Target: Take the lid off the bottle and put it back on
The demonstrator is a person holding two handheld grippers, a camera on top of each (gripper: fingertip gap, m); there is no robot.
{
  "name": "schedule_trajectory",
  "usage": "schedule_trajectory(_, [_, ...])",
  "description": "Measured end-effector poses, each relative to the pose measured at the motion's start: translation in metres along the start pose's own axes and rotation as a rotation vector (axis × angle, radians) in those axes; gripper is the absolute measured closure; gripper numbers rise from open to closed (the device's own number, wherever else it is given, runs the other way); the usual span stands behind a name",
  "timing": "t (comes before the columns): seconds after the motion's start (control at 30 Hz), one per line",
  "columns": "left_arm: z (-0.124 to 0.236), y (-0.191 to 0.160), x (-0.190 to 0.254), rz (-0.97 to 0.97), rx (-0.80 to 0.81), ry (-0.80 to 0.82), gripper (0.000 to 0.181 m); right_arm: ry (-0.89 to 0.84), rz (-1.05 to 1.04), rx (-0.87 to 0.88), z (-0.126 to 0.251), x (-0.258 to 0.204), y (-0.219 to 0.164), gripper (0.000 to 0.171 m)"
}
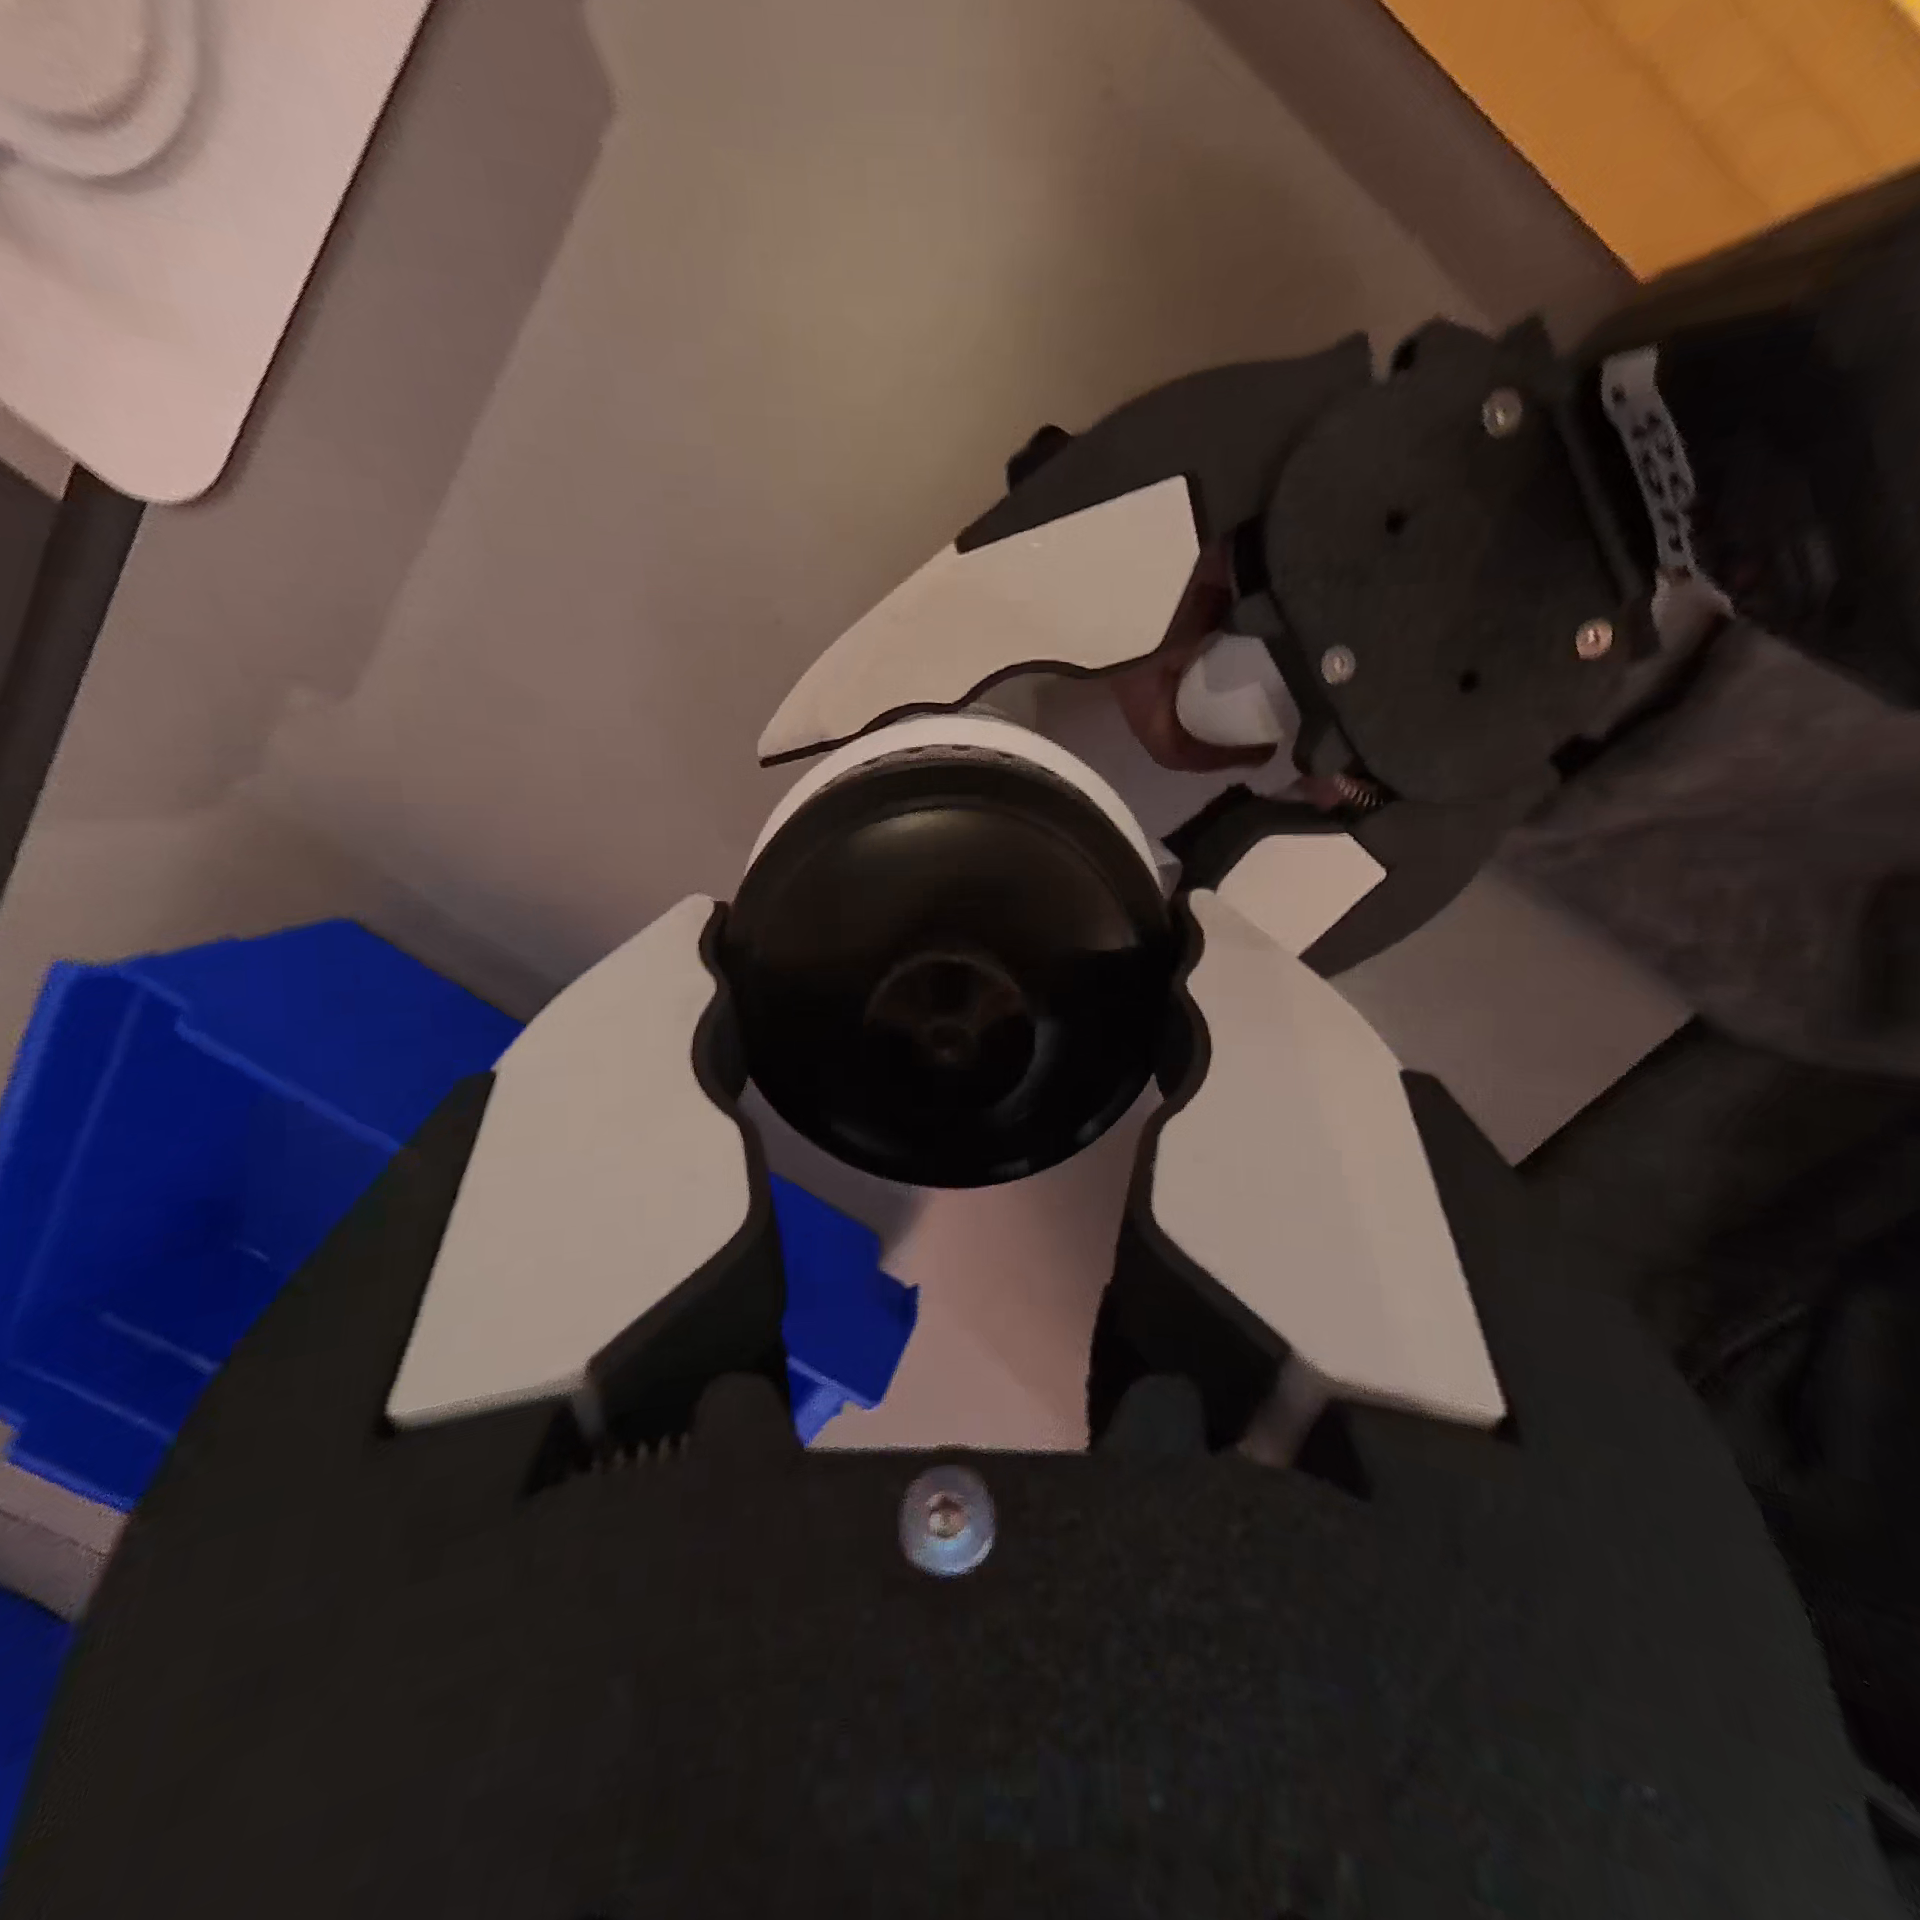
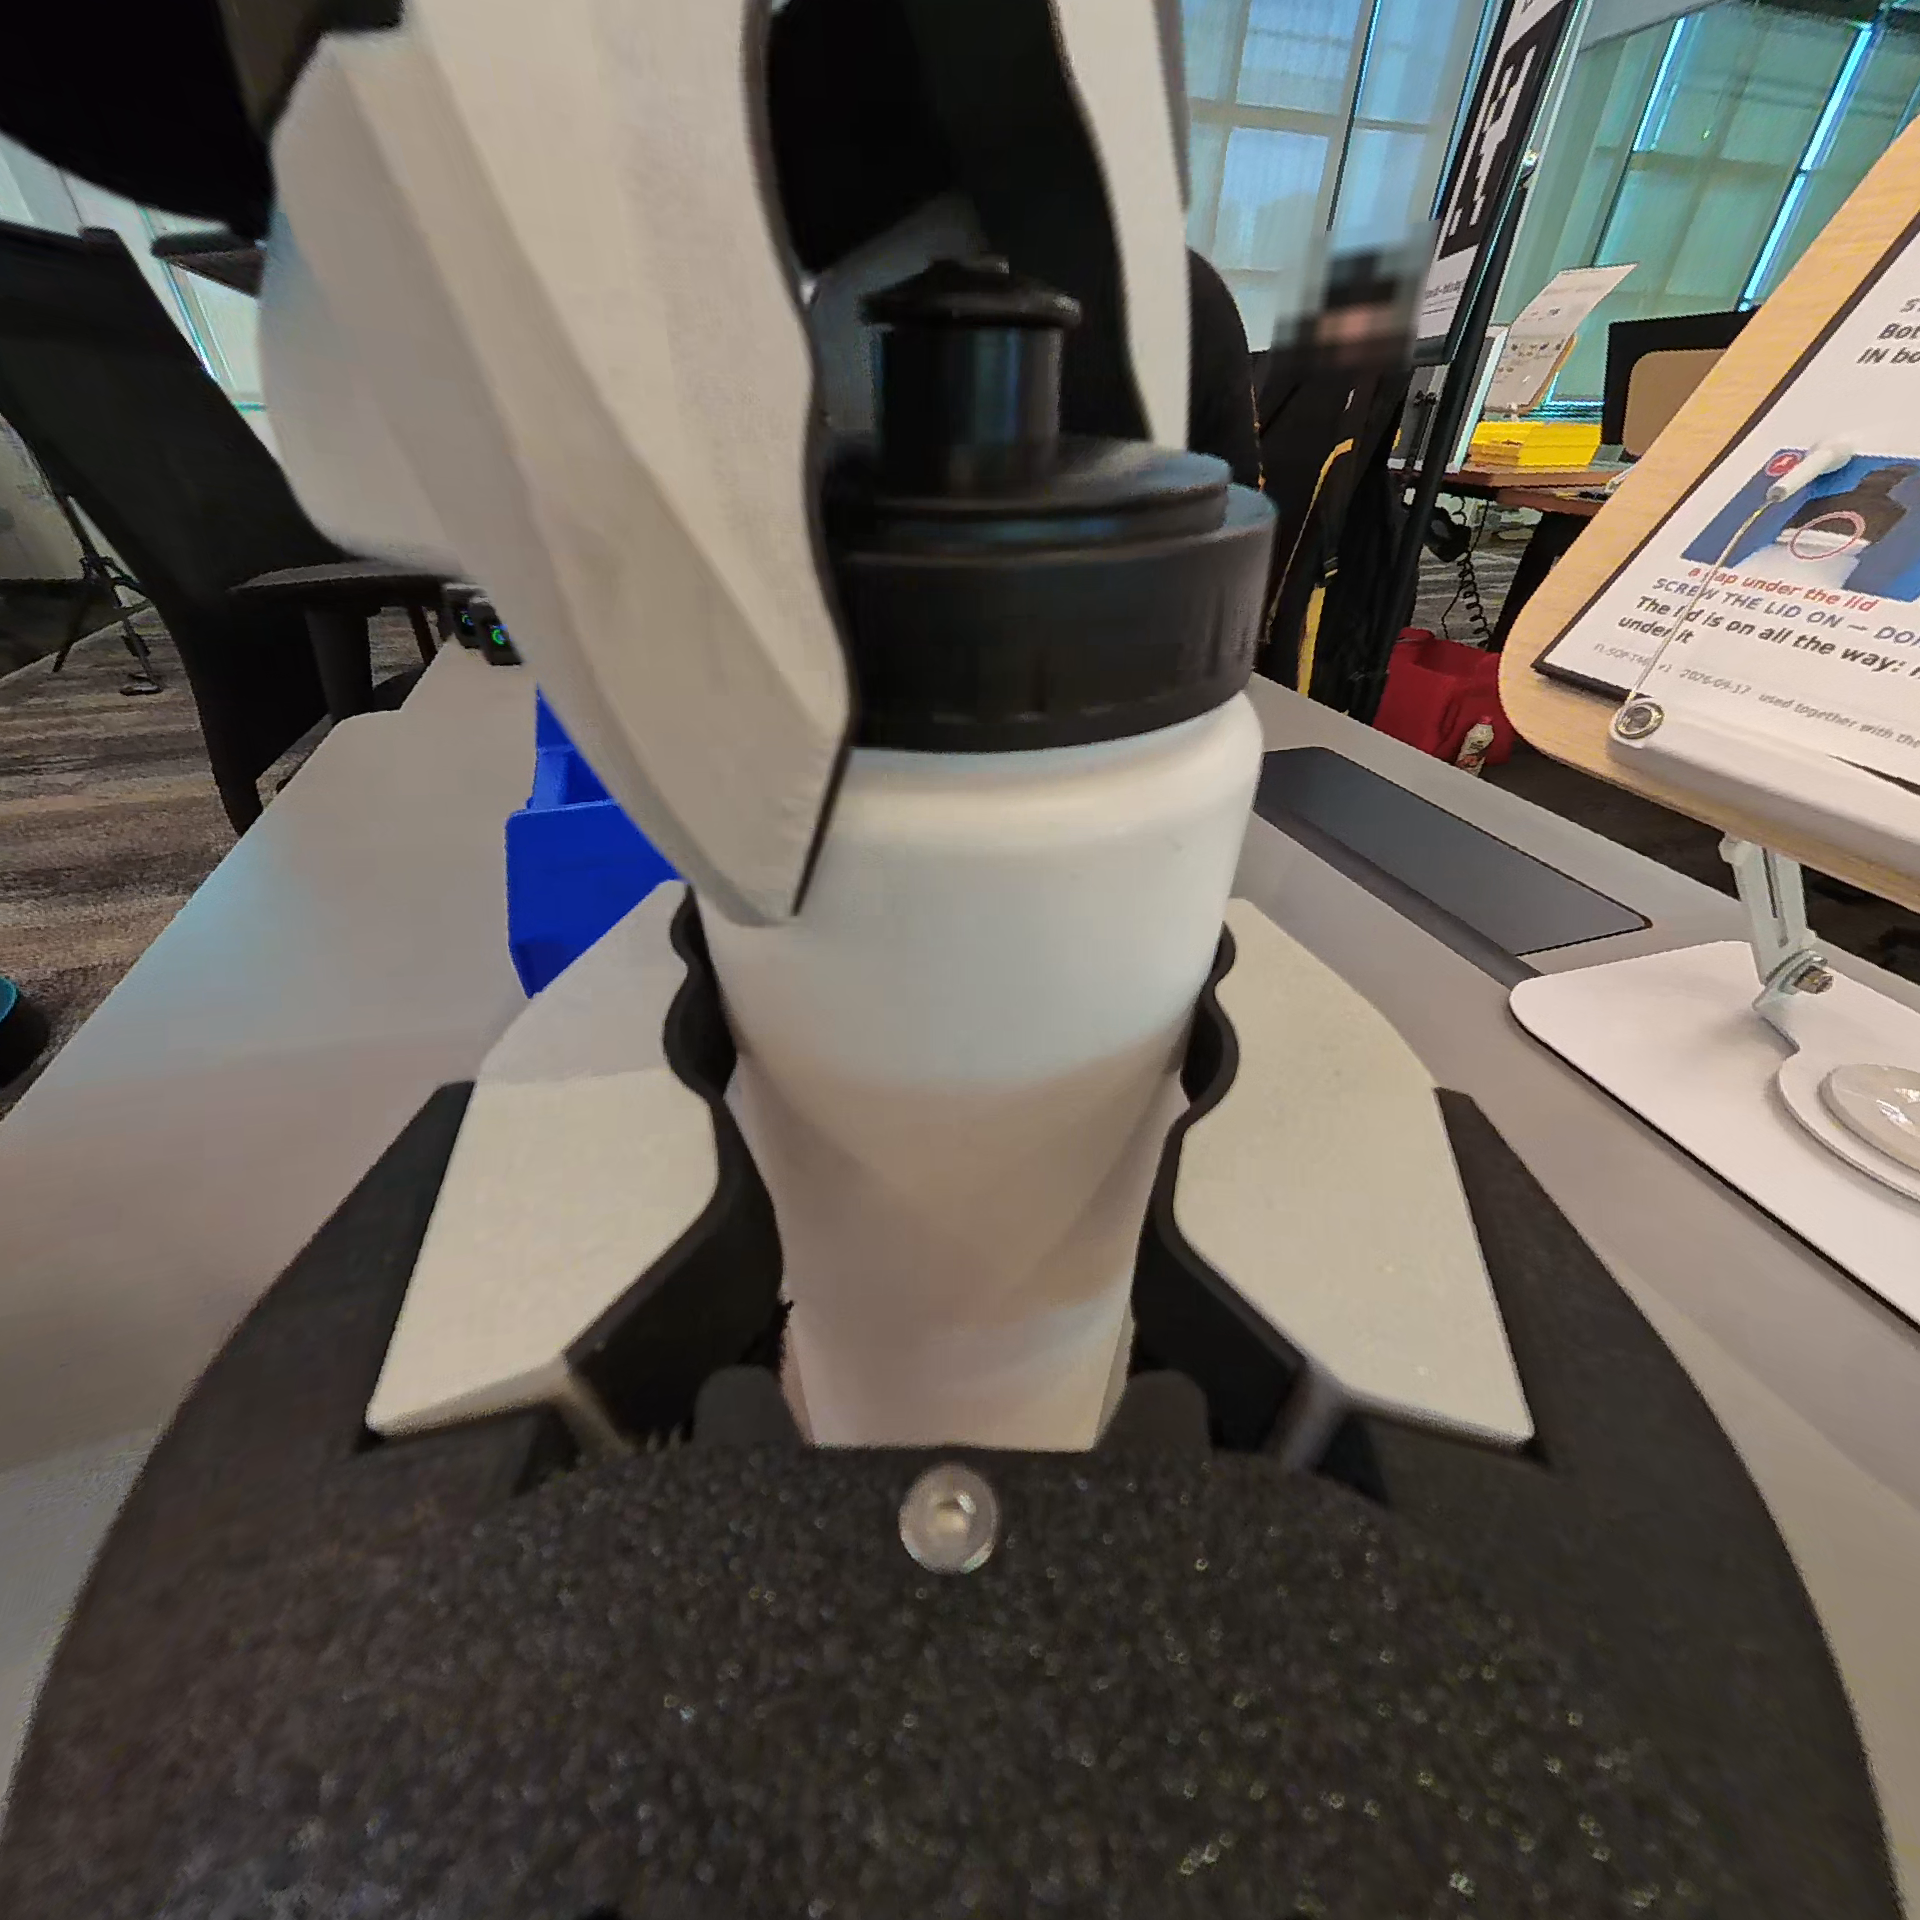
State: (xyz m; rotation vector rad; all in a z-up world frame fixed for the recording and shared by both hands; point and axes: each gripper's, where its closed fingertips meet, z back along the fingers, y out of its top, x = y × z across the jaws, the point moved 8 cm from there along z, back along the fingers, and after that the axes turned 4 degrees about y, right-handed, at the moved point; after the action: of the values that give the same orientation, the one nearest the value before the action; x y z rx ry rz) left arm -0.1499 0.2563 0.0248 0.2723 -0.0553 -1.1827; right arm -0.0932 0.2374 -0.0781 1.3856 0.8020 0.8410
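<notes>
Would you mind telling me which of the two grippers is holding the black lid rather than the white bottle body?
The left gripper: it comes from above onto the lid. The right gripper clamps the bottle lower down.

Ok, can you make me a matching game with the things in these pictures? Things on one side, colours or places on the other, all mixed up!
Things:
1. lid
2. bottle
3. bin
4. left gripper

Matches:
A. blue
B. white body, clamped by the right gripper
C. closed around the lid from above
D. black, on top of the bottle

Pairs: 1-D, 2-B, 3-A, 4-C
</notes>
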Motion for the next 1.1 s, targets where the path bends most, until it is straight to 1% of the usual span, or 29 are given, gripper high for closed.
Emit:
schedule_trajectory(0.27, [-0.002, 0.006, -0.006, -0.422, -0.098, -0.085, 0.102, -0.005, -0.005, -0.006, -0.001, 0.000, 0.000, 0.084])
schedule_trajectory(0.43, [-0.003, 0.008, -0.005, -0.697, -0.109, -0.108, 0.102, -0.009, 0.001, -0.016, -0.001, -0.001, 0.000, 0.084])
schedule_trajectory(0.57, [-0.003, 0.011, -0.004, -0.889, -0.148, -0.117, 0.102, -0.009, -0.003, -0.016, -0.001, -0.001, 0.000, 0.085])
schedule_trajectory(0.77, [-0.003, 0.011, 0.008, -1.180, -0.171, -0.124, 0.104, 0.007, 0.000, -0.021, -0.003, -0.005, 0.001, 0.085])
schedule_trajectory(0.87, [-0.003, 0.012, 0.011, -1.264, -0.245, -0.085, 0.105, -0.016, -0.007, -0.027, -0.005, -0.007, 0.001, 0.085])
schedule_trajectory(0.93, [-0.004, 0.013, 0.011, -1.285, -0.259, -0.085, 0.105, -0.029, -0.008, -0.017, -0.006, -0.007, 0.001, 0.085])
schedule_trajectory(1.1, [-0.004, 0.016, 0.008, -1.214, -0.217, -0.113, 0.105, -0.028, -0.010, -0.015, -0.004, -0.004, 0.001, 0.085])
